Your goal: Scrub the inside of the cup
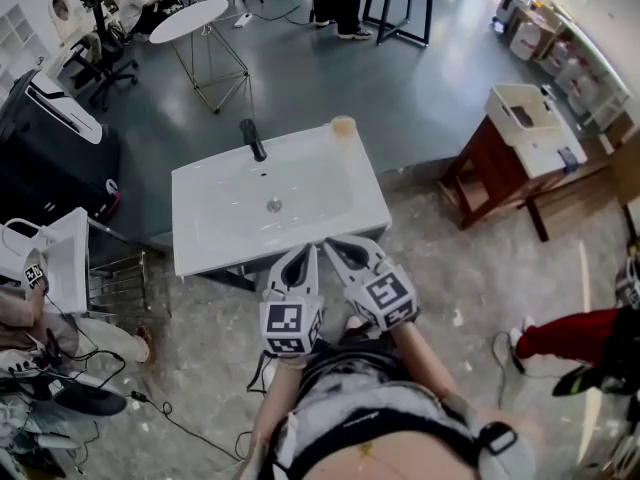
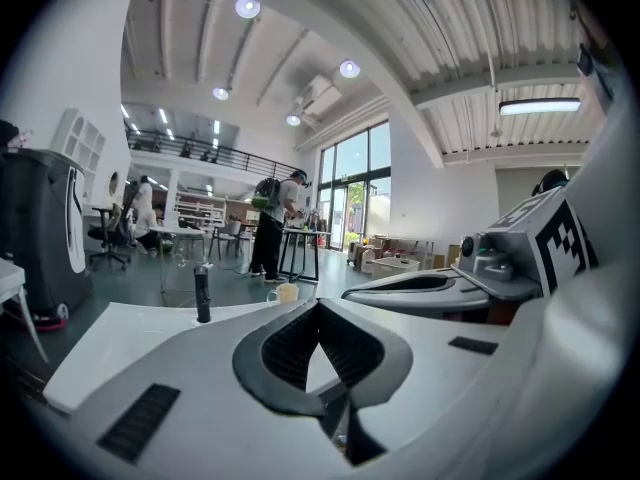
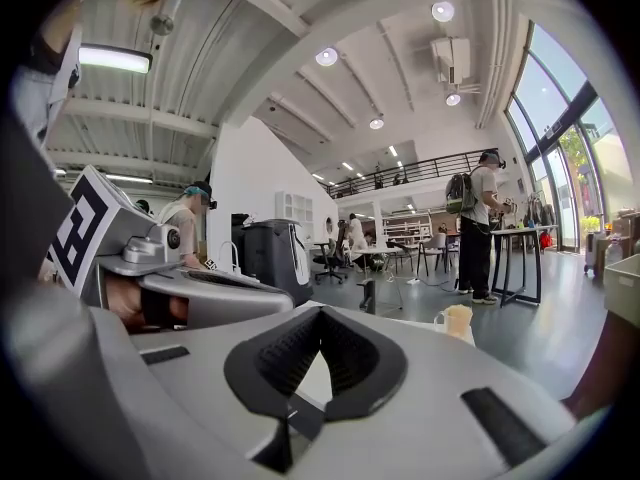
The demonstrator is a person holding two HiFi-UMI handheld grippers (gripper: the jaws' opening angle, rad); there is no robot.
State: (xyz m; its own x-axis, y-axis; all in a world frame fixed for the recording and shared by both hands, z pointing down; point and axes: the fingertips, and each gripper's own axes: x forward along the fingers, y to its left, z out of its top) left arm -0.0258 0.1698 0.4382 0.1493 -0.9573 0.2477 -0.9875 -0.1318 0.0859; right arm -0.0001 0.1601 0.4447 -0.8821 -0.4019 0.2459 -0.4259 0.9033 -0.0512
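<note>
One white sink [image 1: 200, 228] stood on a grey floor in an open workshop, its basin bare but for one drain [image 1: 273, 205] at the middle. Two grippers were held side by side just past the sink's near edge, each carrying one marker cube. The left gripper [image 1: 304, 255] had its jaws pressed together with nothing between them, and the right gripper [image 1: 341, 247] was likewise closed and empty. One black tap [image 1: 253, 140] rose from the sink's far rim. One pale cup [image 1: 343, 126] stood upright on the far right corner of that rim, to the right of the tap and well apart from both grippers. The right gripper view showed one handle on the cup's side and something pale and fuzzy at its mouth.
</note>
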